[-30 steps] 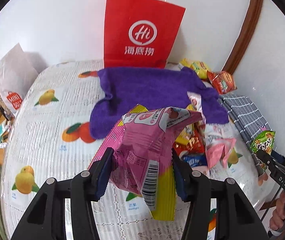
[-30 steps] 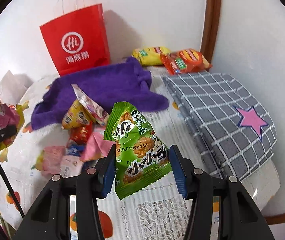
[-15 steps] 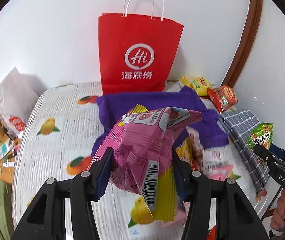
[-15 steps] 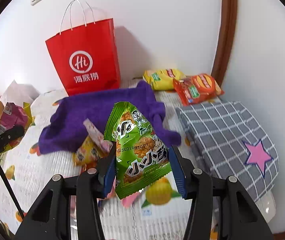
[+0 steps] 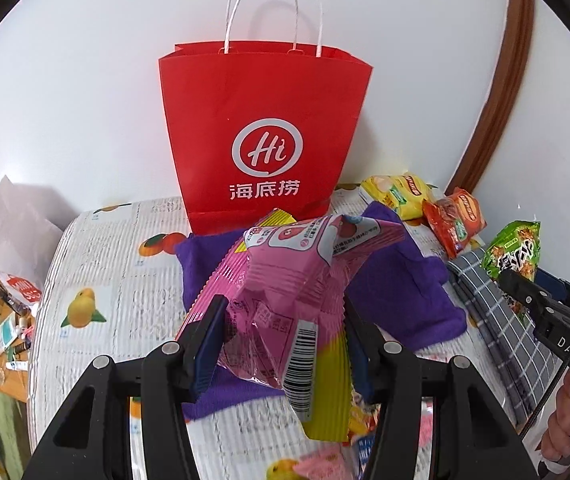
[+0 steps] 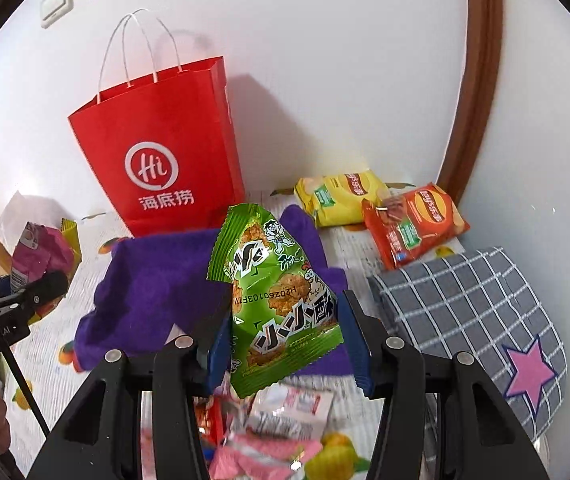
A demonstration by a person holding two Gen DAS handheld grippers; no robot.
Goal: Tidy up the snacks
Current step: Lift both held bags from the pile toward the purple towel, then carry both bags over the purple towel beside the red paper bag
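Note:
My left gripper (image 5: 283, 340) is shut on a pink snack pack (image 5: 297, 280), with a yellow pack (image 5: 327, 392) pressed behind it, held above the table. My right gripper (image 6: 283, 344) is shut on a green snack pack (image 6: 277, 300). A red paper bag (image 5: 261, 136) with white handles stands upright against the wall beyond both grippers; in the right wrist view the red paper bag (image 6: 161, 160) is at the left. A purple towel (image 6: 153, 288) lies in front of it. Loose small snacks (image 6: 277, 432) lie on the tablecloth below the right gripper.
A yellow chip bag (image 6: 341, 196) and a red chip bag (image 6: 417, 220) lie by the wall at the right. A folded grey checked cloth (image 6: 477, 312) with a pink star covers the table's right edge. A white bag (image 5: 9, 240) stands at far left.
Both grippers have risen and moved toward the red bag with their packs still held; the bag now looms larger and its handles show. The loose snack pile has slid down and out of view.

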